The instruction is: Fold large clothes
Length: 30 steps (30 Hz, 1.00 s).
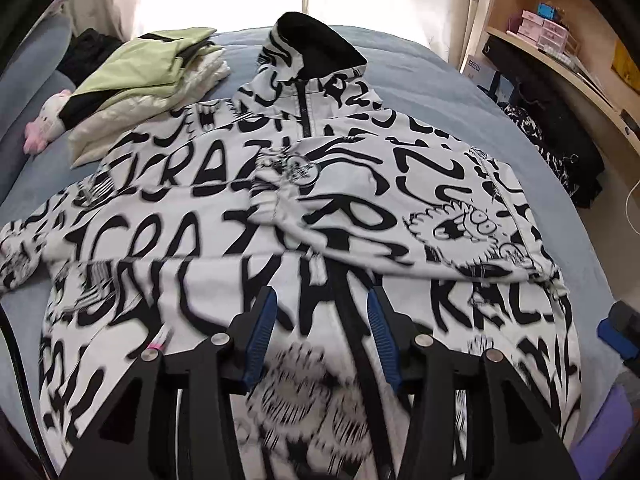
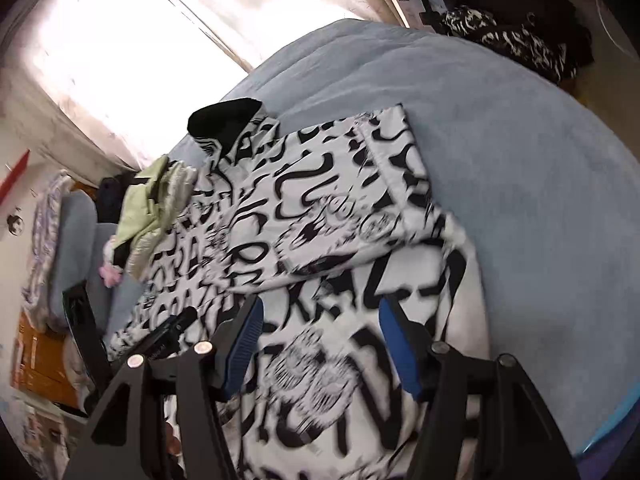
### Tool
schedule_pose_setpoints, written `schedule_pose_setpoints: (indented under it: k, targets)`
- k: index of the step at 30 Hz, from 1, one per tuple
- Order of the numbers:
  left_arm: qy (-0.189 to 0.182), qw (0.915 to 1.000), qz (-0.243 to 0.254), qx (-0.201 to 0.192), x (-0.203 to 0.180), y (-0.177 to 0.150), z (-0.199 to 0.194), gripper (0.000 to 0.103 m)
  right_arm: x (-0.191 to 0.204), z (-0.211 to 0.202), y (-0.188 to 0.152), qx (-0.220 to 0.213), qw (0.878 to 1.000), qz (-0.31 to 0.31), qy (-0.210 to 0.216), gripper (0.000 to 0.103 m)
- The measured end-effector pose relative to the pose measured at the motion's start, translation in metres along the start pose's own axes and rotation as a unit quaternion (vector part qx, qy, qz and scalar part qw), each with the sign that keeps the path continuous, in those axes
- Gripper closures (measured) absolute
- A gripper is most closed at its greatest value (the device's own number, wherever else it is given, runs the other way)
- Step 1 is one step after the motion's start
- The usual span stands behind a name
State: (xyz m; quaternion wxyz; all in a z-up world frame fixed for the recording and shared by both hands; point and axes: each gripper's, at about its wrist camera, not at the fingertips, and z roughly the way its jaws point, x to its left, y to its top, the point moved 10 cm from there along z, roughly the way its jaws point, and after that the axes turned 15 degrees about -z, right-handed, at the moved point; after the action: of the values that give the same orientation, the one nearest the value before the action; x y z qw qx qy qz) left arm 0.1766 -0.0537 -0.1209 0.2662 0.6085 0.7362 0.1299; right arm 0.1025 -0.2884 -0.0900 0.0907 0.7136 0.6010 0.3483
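Lying flat on the blue bed (image 1: 460, 80), the white jacket (image 1: 280, 208) with black graffiti letters and cartoon faces fills most of both views. Its black-lined collar (image 1: 320, 46) points toward the window, and a dark zipper runs down the middle of the front. The right sleeve (image 1: 420, 224) is folded across the chest, with its cuff near the centre. The other sleeve (image 1: 28, 248) spreads out to the left edge of the bed.

The left gripper (image 1: 322, 308) hovers over the lower front of the jacket; its fingers (image 1: 262, 332) are spread apart and hold nothing. The right gripper (image 2: 320, 320) is also above the lower part, fingers (image 2: 400, 348) spread and empty.

To the right of the jacket the bed is bare up to its edge. At the left shoulder a folded pale green garment (image 1: 148, 80) touches the jacket, and a pink plush toy (image 1: 44, 124) lies just beside that. Dark clothes (image 1: 552, 136) are piled past the right edge of the bed.
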Motion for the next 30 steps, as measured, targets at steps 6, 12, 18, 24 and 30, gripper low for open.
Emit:
schedule_pose_setpoints:
  k: [6, 12, 18, 24, 30]
  targets:
    - [0.0, 0.9999, -0.007, -0.009, 0.029, -0.016, -0.034, 0.057, 0.028, -0.007, -0.032, 0.005, 1.0, -0.007, -0.005, 0.042]
    - [-0.001, 0.9995, -0.021, -0.024, 0.064, -0.024, -0.063, 0.057, 0.079, -0.006, -0.055, 0.016, 0.998, -0.057, 0.003, 0.042]
    - [0.008, 0.9978, -0.033, -0.057, 0.103, -0.021, -0.091, 0.055, 0.132, -0.004, -0.063, 0.003, 0.984, -0.168, -0.052, 0.042]
    - [0.025, 0.9948, -0.056, -0.081, 0.154, -0.015, -0.108, 0.05, 0.173, 0.007, -0.062, -0.004, 0.948, -0.278, -0.153, 0.042]
    - [0.044, 0.9911, -0.085, -0.092, 0.205, -0.007, -0.112, 0.05, 0.209, 0.026, -0.055, -0.009, 0.947, -0.287, -0.145, 0.042]
